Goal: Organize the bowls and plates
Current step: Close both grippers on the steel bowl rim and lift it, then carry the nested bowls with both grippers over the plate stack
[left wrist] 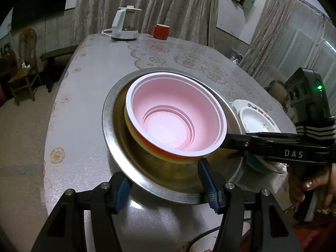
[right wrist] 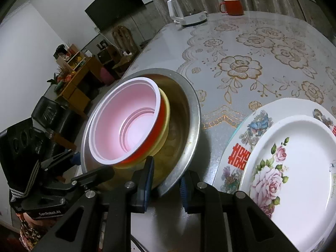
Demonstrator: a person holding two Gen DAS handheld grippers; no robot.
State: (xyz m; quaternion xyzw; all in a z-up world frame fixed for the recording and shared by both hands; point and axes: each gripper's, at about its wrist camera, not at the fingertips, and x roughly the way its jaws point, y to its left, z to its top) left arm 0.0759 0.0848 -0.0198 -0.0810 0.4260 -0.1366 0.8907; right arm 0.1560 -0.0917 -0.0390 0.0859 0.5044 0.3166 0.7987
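A pink-lined bowl with a red outside [left wrist: 174, 117] [right wrist: 126, 121] sits tilted in a yellow bowl [right wrist: 164, 113], both inside a wide steel basin [left wrist: 117, 153] [right wrist: 189, 113]. My left gripper [left wrist: 166, 187] is open, one finger inside the basin's near rim and one outside it. My right gripper [right wrist: 166, 180] straddles the basin's rim with its fingers a little apart; it also shows in the left wrist view [left wrist: 231, 140], tips at the pink bowl's edge. A stack of flowered plates [right wrist: 294, 159] [left wrist: 258, 119] lies right of the basin.
A white electric kettle [left wrist: 124, 25] [right wrist: 184, 10] and a red mug [left wrist: 160, 31] [right wrist: 232, 6] stand at the table's far end. The lace-patterned tablecloth [right wrist: 252, 63] covers the table. Chairs and shelves stand beyond the left edge.
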